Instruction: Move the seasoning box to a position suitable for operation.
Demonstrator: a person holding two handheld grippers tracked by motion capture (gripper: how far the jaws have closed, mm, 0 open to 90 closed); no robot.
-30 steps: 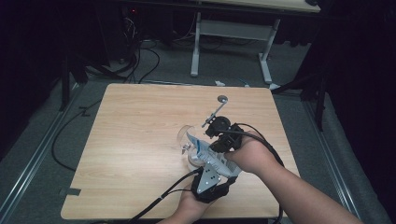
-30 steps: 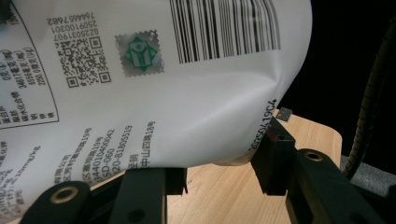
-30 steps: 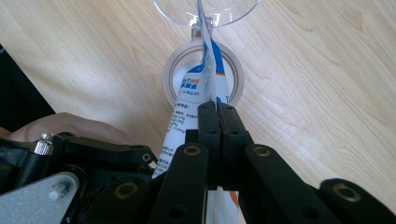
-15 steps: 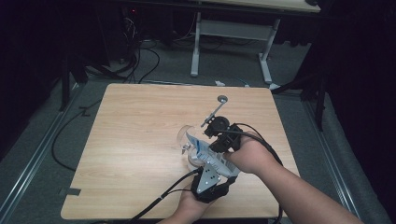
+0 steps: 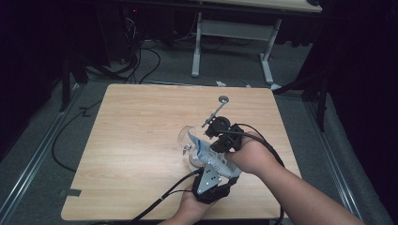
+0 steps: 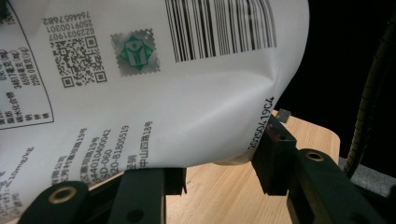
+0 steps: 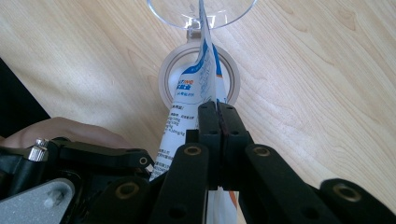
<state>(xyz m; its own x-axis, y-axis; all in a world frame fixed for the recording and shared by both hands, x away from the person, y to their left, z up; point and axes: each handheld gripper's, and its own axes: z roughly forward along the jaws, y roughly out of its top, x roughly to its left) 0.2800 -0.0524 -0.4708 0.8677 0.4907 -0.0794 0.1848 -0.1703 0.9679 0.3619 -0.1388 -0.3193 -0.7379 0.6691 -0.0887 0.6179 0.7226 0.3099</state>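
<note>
Wood desk (image 5: 141, 140): pale, carrying everything; I am working near its near right part in the high view.
Pouch (image 6: 154, 84): white, printed with a barcode, a square code and small text; I am holding it up over the desk between both grippers, tilted, with its top end leaning toward the glass.
Pouch, high view (image 5: 206, 152): lying slantwise between my two hands, just above the tape roll.
Left gripper (image 6: 219, 168): I am bracketing the pouch's lower, bulging end; the jaws are standing partly apart, one under the pouch and one at its edge by the printed date code. I cannot tell for sure whether both pads are pressing, but the bag is creasing where the right-hand jaw is meeting it.
Left gripper, high view (image 5: 209, 180): sitting at the near edge of the desk with its grey plate up and its cable trailing off to the left.
Right gripper (image 7: 218, 116): I am pinching the pouch's thin edge; the jaws are standing fully together with the film clamped between them.
Right gripper, high view (image 5: 220, 136): sitting just beyond the left one, my hand behind it.
Tape roll (image 7: 168, 74): lying flat on the desk directly under the pouch.
Glass (image 7: 163, 11): clear, standing just beyond the roll, with the pouch's tip reaching over its rim.
</note>
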